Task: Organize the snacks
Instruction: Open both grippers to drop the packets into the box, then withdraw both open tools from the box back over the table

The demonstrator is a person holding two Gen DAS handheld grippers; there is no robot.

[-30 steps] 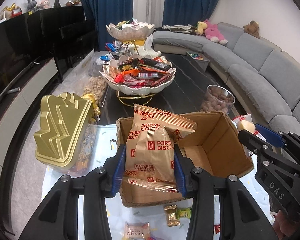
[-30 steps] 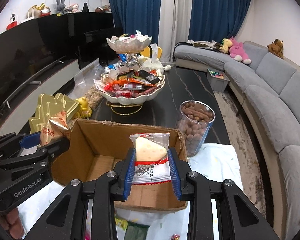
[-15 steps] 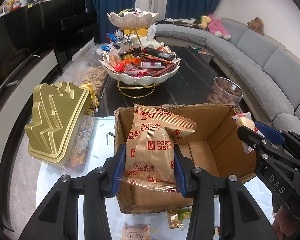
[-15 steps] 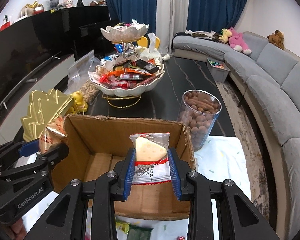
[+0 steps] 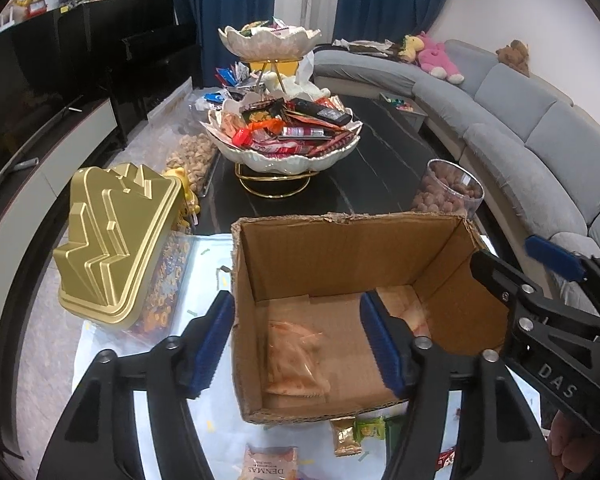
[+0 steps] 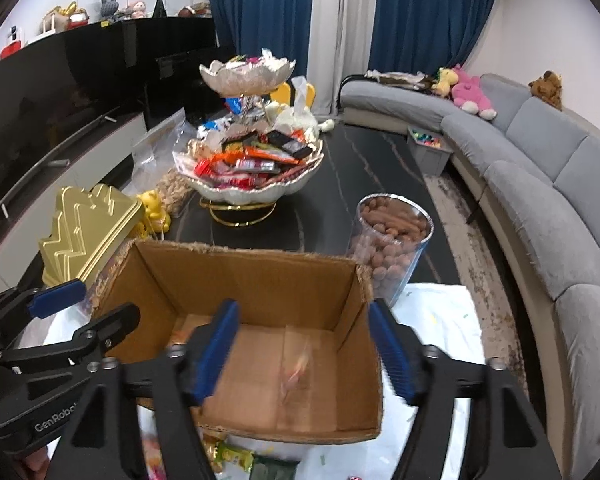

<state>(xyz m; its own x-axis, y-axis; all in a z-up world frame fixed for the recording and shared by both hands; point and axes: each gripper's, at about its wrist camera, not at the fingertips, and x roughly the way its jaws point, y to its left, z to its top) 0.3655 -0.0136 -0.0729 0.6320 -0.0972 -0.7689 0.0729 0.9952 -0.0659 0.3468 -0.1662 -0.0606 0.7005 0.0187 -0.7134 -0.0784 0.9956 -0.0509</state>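
Note:
An open cardboard box (image 5: 340,256) stands on the white cloth right in front of me. My left gripper (image 5: 298,342) hangs over its near left part, jaws opening and nothing between the pads. The tan Fortune Biscuits packet (image 5: 296,356) lies blurred on the box floor beneath it. My right gripper (image 6: 304,350) hovers over the same box (image 6: 240,256), its jaws opening too. The wedge snack packet (image 6: 296,368) is a blur dropping below them. Each gripper shows at the edge of the other's view: the right gripper (image 5: 528,264), the left gripper (image 6: 88,312).
A gold tree-shaped tin (image 5: 116,248) sits left of the box. Behind it are a two-tier bowl stand (image 5: 284,140) heaped with snacks and a clear jar of brown nuts (image 5: 452,196). Small loose packets (image 5: 356,436) lie on the cloth before the box. A grey sofa (image 6: 540,184) curves along the right.
Both grippers have opened. The Fortune Biscuits packet left the left jaws and dropped into the box; the wedge packet left the right jaws and is falling in. Neither hand has shifted.

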